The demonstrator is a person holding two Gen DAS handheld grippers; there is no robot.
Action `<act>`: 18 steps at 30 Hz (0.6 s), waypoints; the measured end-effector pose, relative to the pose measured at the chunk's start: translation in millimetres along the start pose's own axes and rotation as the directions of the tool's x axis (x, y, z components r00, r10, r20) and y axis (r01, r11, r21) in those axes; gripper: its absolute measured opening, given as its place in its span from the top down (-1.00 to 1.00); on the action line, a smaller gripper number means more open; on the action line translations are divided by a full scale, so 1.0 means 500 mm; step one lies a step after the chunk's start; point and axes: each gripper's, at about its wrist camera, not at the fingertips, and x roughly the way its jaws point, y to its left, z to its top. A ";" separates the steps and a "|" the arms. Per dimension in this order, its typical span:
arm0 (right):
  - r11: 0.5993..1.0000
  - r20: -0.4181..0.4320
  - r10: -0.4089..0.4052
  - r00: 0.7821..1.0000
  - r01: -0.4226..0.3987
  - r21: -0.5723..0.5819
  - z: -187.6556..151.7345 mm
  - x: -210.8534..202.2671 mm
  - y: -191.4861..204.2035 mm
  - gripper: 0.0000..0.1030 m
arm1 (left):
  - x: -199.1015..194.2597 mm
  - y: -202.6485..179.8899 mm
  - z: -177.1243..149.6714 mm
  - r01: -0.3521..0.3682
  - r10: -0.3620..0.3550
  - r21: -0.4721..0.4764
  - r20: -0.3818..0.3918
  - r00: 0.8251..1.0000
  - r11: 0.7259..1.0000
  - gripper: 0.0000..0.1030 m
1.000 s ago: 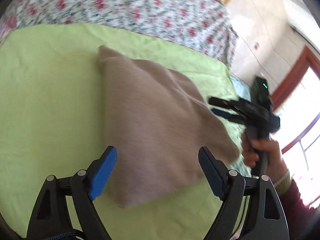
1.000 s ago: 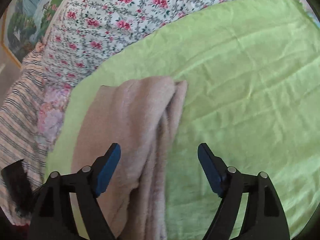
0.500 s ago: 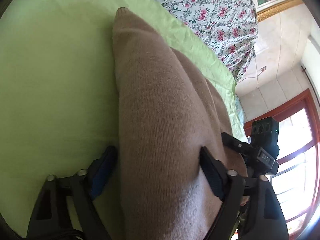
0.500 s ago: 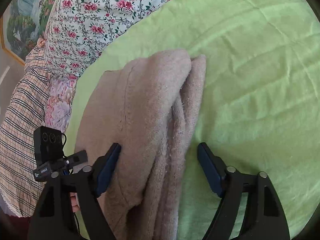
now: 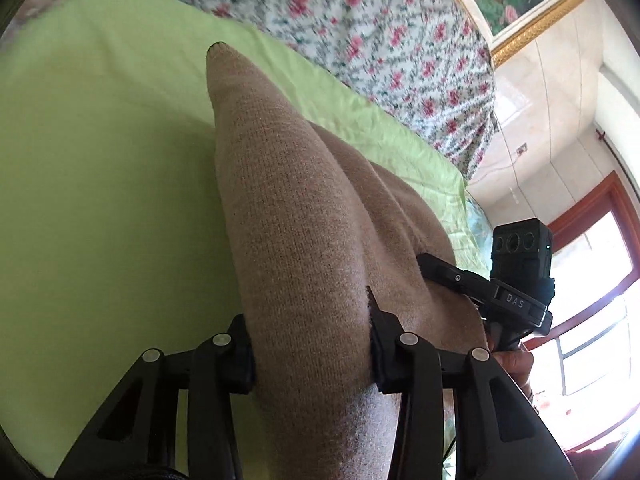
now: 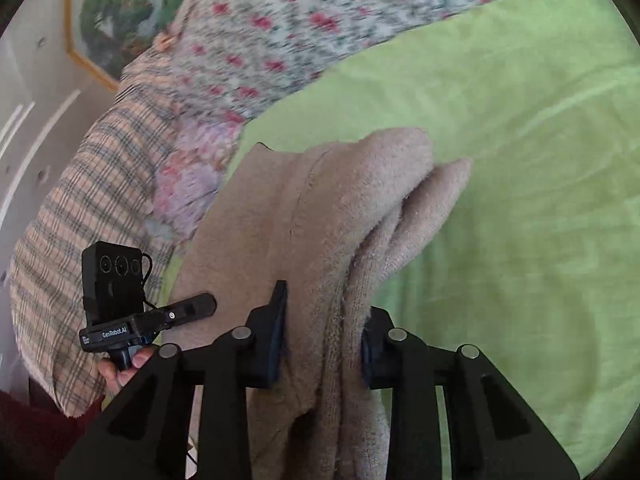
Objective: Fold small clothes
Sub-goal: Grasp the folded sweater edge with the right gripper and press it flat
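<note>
Both tools are on the cloth right now. The left gripper [image 5: 310, 354] has its jaws pinched around a thick ridge of the tan knitted garment [image 5: 288, 216], and the right gripper [image 6: 322, 340] is clamped on a bunched stack of the same garment's fuzzy layers near its edge. The garment lies on the lime-green bedsheet [image 5: 100, 184], its far corner pointing toward the floral-print quilt [image 5: 380, 40] at the head of the bed; a plaid pillow [image 6: 80, 208] sits off to the side.

Here's the worry, as I judge it. The right grab looks uneven: several loose layers are squeezed together, and the outer flap hangs free of the jaws. Lift from there and that flap could slip out, leaving a lopsided fold. The left side holds a fat roll, not a flat edge, so pulling could drag the whole piece across the sheet and not turn it over. The sheet itself is already wrinkled and could ride up with it. And the two tools sit close together on one end, so a careless swing might knock them into each other.

Writing? On the right tool's body, seen from the left camera, I read "DAS". On the left tool's body, from the other camera, "GenRobot.AI", with smaller print beside it too tiny to read.
</note>
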 end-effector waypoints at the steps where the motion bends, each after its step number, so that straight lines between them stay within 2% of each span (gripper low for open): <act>1: 1.000 -0.013 0.019 1.000 -0.020 -0.008 -0.002 0.024 0.013 0.39 | -0.024 0.010 -0.011 -0.016 0.016 0.000 0.010 1.000 1.000 0.20; 5: 0.999 -0.074 0.041 0.996 -0.043 -0.016 -0.025 0.107 0.041 0.39 | -0.084 0.075 -0.053 -0.073 0.074 -0.037 0.029 0.997 0.997 0.20; 8: 0.999 -0.118 -0.030 0.993 0.028 -0.022 -0.045 0.149 0.039 0.37 | -0.076 0.124 -0.082 -0.085 0.086 -0.080 0.005 0.996 0.993 0.11; 9: 0.999 -0.124 -0.045 0.991 0.043 -0.019 -0.049 0.154 0.035 0.33 | -0.072 0.131 -0.087 -0.078 0.079 -0.089 0.005 0.997 0.993 0.06; 10: 0.999 -0.126 -0.045 0.991 0.044 -0.009 -0.051 0.153 0.031 0.30 | -0.070 0.135 -0.090 -0.069 0.070 -0.101 0.006 0.998 0.992 -0.07; 11: 0.999 -0.128 -0.048 0.991 0.049 -0.001 -0.050 0.149 0.029 0.20 | -0.069 0.136 -0.090 -0.067 0.068 -0.108 0.006 0.998 0.992 -0.14; 12: 0.998 -0.133 -0.062 0.989 0.064 0.011 -0.047 0.141 0.026 0.01 | -0.073 0.135 -0.087 -0.073 0.075 -0.106 0.014 0.997 0.992 -0.17; 14: 0.995 -0.115 -0.093 0.989 0.096 0.023 -0.035 0.122 0.023 -0.19 | -0.091 0.131 -0.074 -0.090 0.094 -0.079 0.052 0.994 0.993 -0.26; 18: 0.991 -0.013 -0.123 0.992 0.123 0.044 0.003 0.083 0.019 -0.20 | -0.113 0.147 -0.026 -0.128 0.136 -0.081 0.099 0.986 0.988 -0.30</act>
